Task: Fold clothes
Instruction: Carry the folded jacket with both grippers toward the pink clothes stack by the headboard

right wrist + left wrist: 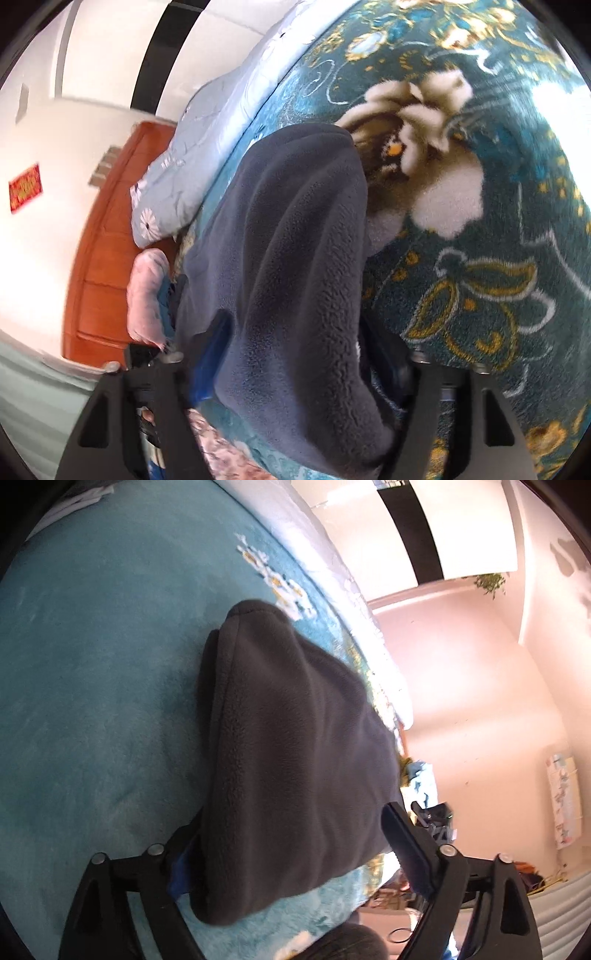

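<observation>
Folded dark grey fleece (295, 746) on teal blanket (92, 686); left gripper (295, 849) jaws spread wide around its near end.

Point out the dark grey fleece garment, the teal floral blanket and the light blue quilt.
Dark grey fleece garment (295, 738), left wrist view: middle of its folded top layer.
Teal floral blanket (480, 295), right wrist view: patterned stretch right of the garment.
Light blue quilt (207, 147), right wrist view: its bunched middle.

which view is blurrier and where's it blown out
Right wrist view is blurrier: the flowered blanket smears toward the right edge, with a white glare patch there. Left wrist view is sharper on the grey fleece, but the wall behind washes out pink-white.
</observation>
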A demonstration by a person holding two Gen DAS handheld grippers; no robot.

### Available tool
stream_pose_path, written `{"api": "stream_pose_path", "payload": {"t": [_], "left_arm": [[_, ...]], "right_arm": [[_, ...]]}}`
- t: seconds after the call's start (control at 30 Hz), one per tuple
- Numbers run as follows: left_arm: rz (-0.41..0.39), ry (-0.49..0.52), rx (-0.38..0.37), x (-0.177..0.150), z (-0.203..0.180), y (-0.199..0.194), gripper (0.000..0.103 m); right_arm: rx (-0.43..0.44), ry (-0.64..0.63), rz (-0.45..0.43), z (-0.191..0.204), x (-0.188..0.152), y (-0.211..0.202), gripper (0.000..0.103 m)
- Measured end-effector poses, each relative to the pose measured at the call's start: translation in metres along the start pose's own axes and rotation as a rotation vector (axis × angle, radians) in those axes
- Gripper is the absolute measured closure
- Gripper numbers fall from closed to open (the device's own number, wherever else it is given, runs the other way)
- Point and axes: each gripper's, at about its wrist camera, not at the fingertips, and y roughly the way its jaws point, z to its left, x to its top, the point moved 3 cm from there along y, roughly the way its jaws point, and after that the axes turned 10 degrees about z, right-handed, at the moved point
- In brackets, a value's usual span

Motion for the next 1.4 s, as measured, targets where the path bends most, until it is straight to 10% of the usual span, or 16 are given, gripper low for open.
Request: {"api": "stream_pose_path", "payload": {"t": [0.37,0.87,1.13,1.4], "left_arm": [[-0.104,0.108,0.195,0.043,-0.013,-0.023,0.000],[0.174,0.250,0.294,0.035,-0.016,0.065,0.001],[0.113,0.199,0.288,0.032,-0.010,0.050,0.031],[0.085,0.206,0.340,0.025,-0.023,0.043,0.058]], "right_arm": [[0.031,0.011,-0.052,-0.011,0.022,-0.009,0.005],[-0.086,-0.287,0.169,0.005,0.038,0.041,0.004],[-0.131,-0.330,0.173,0.006,0.032,0.042,0.010],[-0.148,-0.329,0.196,0.020,0.036,0.050,0.048]]}}
